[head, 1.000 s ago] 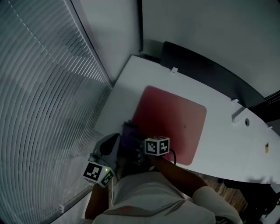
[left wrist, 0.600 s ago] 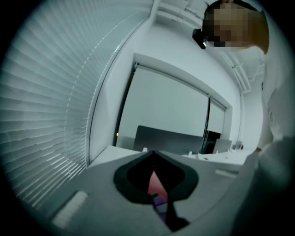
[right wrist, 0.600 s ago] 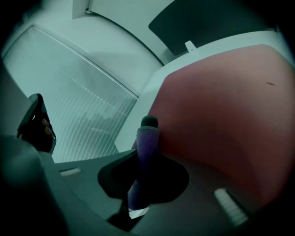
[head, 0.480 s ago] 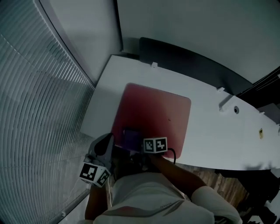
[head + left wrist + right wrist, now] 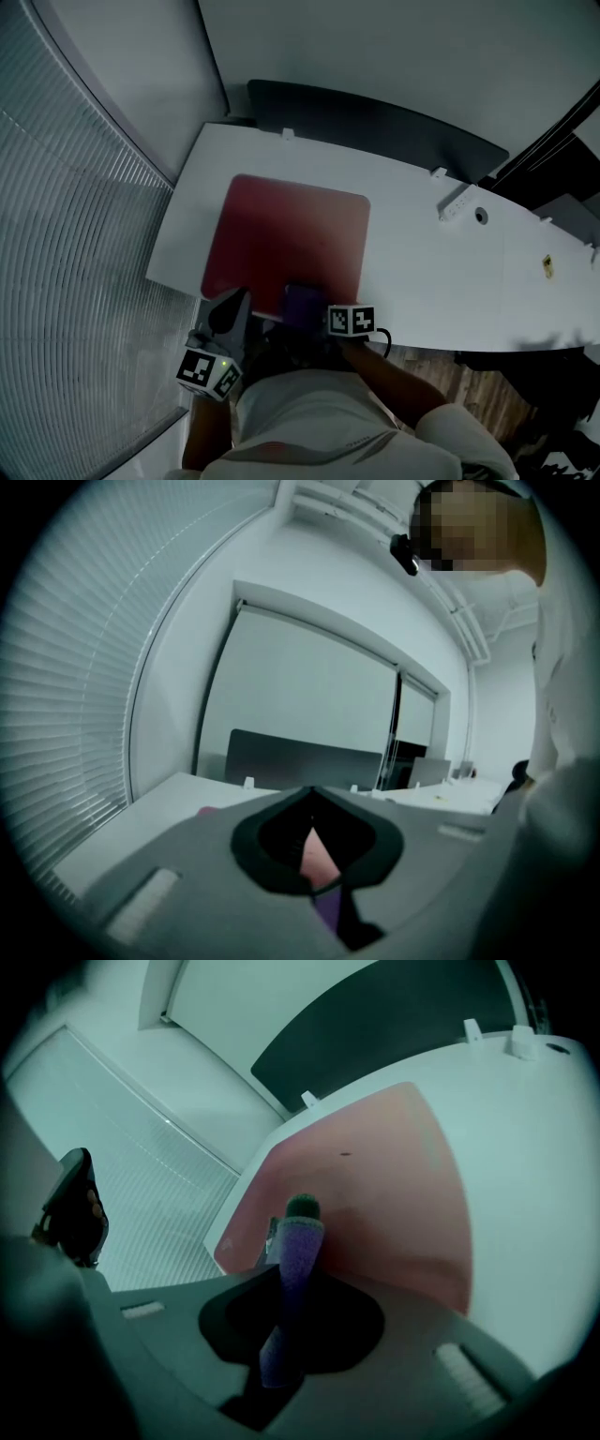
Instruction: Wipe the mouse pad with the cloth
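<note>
Change: a second ago the cloth (image 5: 302, 304) sat at the 7 o'clock corner of the mouse pad (image 5: 286, 234). It has since slid along the near edge and is now at about 6 o'clock, a bit toward 5.
Meaning: I read this as a wiping stroke running along the near strip. The middle and the 12 o'clock half look not yet covered, so it's early in the task.
Right gripper (image 5: 296, 1227): its fingers are pinching the cloth, which stands up between them and pokes out past the tips onto the pad.
Left gripper (image 5: 316, 860): its fingers are pressed together with nothing pinched. It is parked off the pad's 7 o'clock corner, clear of the tabletop (image 5: 441, 272), and has barely shifted.
Cloth: purple with a fuzzy nap, folded into a thick soft strip. It should drag with some grip.
Mouse pad: dull red and matte, a flat thin rectangle with rounded corners. It lies square on the tabletop with one small dark speck near the centre. I judge it could creep if pushed hard, since nothing pins it.
Tabletop: white, smooth and hard, bare around the pad.
Surroundings: a dark panel (image 5: 375, 122) runs along the 12 o'clock edge, and slatted blinds (image 5: 75, 234) are at 9 o'clock.
</note>
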